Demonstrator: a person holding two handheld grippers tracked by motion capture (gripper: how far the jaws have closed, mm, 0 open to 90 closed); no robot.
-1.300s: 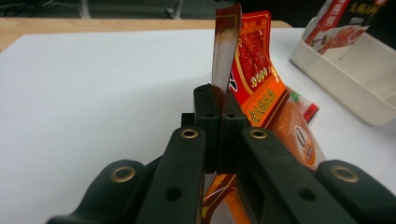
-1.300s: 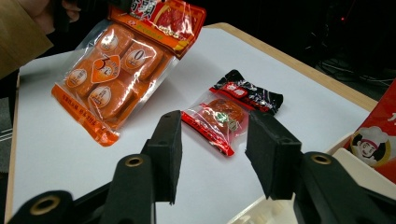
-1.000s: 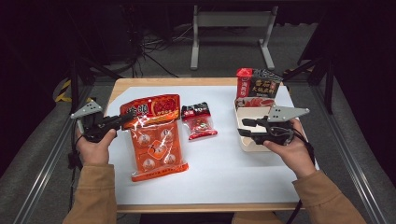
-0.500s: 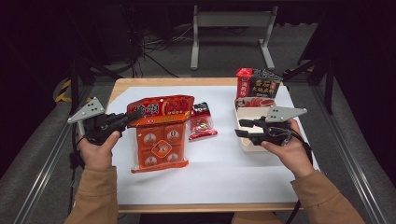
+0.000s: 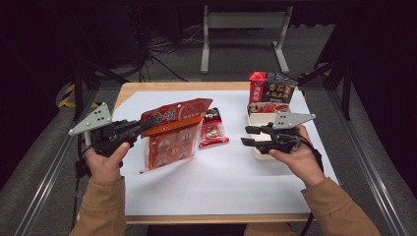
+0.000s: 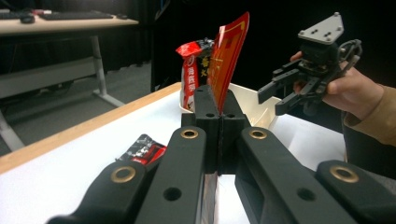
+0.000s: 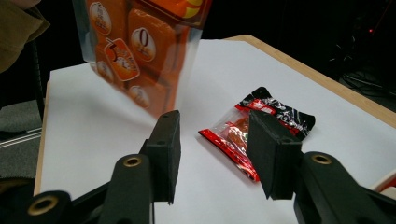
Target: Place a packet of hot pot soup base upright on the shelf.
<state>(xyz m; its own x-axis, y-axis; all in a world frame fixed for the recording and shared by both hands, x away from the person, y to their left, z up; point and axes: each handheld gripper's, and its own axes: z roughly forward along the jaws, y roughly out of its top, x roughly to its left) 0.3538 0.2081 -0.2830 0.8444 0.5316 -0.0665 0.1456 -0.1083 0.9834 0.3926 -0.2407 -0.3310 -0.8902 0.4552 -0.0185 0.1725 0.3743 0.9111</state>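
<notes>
Left tool [image 5: 142, 127] had its jaws clamped together on the top edge of the large orange snack bag [image 5: 169, 142], which hung lifted at the left of the white surface [image 5: 221, 182], its lower end just above or barely brushing the sheet; which, I could not tell. Seen from the left tool's own view, the bag's [image 6: 229, 51] red edge stood up between the closed pads. Right tool [image 5: 246, 136] hovered over the right side with its jaws apart and nothing between them, having just been opening; its own view looked across at the small red-and-black packet [image 7: 254, 128] lying flat on the surface, with the hanging bag [image 7: 140, 56] beyond. A cream tray [image 5: 260, 150] sat under the right hand, with upright packets [image 5: 270, 93] standing at its far end. The pinch sat only on a thin sealed edge, so the slick film could probably slide out if the bag swung, dropping it back down. A swinging bag might also brush the small packet [image 5: 212, 129] just to its right and push it aside, or catch on the tray's rim on the way over
</notes>
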